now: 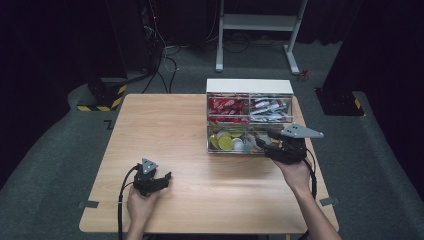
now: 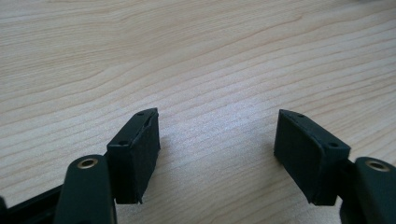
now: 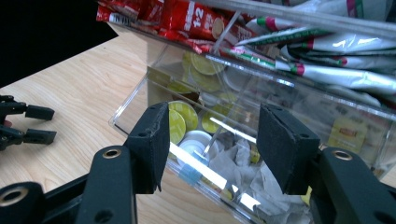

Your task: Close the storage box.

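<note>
Right gripper view: a clear plastic organizer (image 3: 261, 121) stands at the far right part of the table (image 1: 165, 130), its back against the far edge. The lower front compartments hold round yellow and white capsules (image 3: 184, 122) on one side and pale crumpled sachets (image 3: 233, 161) on the other; the upper tier holds red packets (image 3: 187, 18) and silver-white stick packets (image 3: 327, 51). The right gripper (image 3: 210, 144) is poised at the organizer's near front wall, jaws set wide apart with nothing between them, straddling the partition between capsules and sachets as seen through the wall. In the high view the right gripper (image 1: 267, 145) sits just at the organizer's (image 1: 248, 116) near right corner, held by the person's right hand (image 1: 296, 172).

The left gripper (image 1: 165, 177) rests low near the table's near left corner, well apart from the organizer; in the left gripper view its jaws stand wide over bare wood (image 2: 196, 60), grasping nothing.

Judged progress: early. Approach to the lower tier appears complete; no item has been gripped or removed, and whether the compartment is to be drawn out or picked from cannot be told. Grasp, extraction and placement all remain.
</note>
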Demonstrator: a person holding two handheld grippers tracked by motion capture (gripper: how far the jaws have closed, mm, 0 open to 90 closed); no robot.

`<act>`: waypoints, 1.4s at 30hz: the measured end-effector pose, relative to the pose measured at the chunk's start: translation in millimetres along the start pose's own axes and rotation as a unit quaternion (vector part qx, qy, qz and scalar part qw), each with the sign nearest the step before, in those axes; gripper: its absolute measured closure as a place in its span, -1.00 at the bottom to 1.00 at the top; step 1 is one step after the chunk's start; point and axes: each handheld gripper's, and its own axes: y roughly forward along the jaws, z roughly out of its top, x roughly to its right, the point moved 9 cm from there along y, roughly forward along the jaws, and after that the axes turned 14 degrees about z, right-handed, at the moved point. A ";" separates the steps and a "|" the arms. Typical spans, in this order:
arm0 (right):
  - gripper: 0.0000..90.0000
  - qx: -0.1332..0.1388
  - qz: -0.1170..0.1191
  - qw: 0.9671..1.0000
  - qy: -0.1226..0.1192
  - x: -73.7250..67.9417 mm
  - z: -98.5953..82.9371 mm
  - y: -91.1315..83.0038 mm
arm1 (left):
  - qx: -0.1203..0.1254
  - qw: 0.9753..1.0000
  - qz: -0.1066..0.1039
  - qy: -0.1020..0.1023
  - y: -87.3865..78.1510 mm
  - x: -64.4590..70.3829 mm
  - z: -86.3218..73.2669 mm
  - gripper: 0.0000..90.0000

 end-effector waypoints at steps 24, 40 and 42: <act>0.06 -0.008 0.015 1.000 -0.009 -2.8 21.7 16.9 | 0.001 1.000 -0.001 0.001 0.0 -0.5 0.1 -0.31; 0.11 -0.018 0.006 1.000 -0.008 4.8 28.9 23.5 | 0.000 1.000 -0.002 0.001 0.0 -0.5 0.1 -0.31; 0.12 -0.016 0.007 1.000 -0.005 4.9 29.6 23.5 | 0.000 1.000 -0.002 0.000 0.0 0.1 0.0 -0.31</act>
